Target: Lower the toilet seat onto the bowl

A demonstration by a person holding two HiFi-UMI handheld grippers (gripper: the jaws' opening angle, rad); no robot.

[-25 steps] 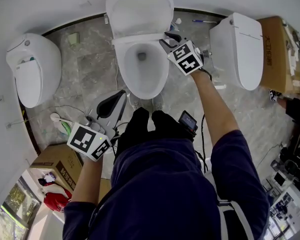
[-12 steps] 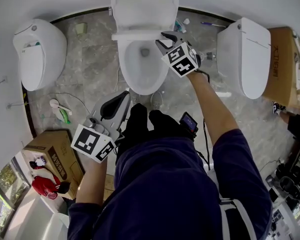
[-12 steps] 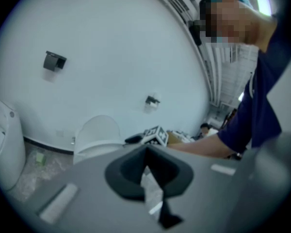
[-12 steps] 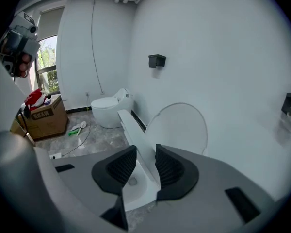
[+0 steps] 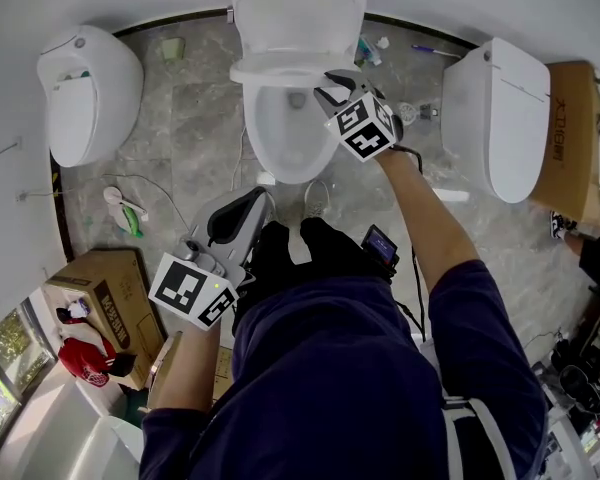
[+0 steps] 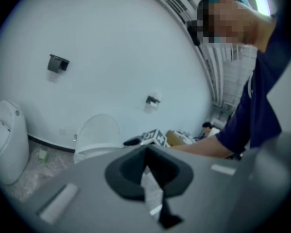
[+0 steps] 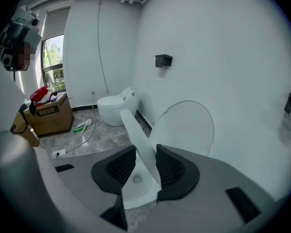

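The white toilet bowl stands straight ahead with its lid upright against the wall. The seat hangs part-way down, tilted above the rim. My right gripper grips the seat's right side. In the right gripper view the seat's edge runs between the two black pads, which touch it while the jaws are opening; the lid rises behind. My left gripper hangs low in front of the bowl, shut and holding nothing, with its tips together.
A second toilet stands at the left and a third, closed one at the right. Cardboard boxes sit at the lower left and far right. A green-handled brush and a cable lie on the marble floor. Black holders hang on the wall.
The seat has tipped further away from the lid with my right gripper on it. My left gripper has drifted slightly closer to the bowl.
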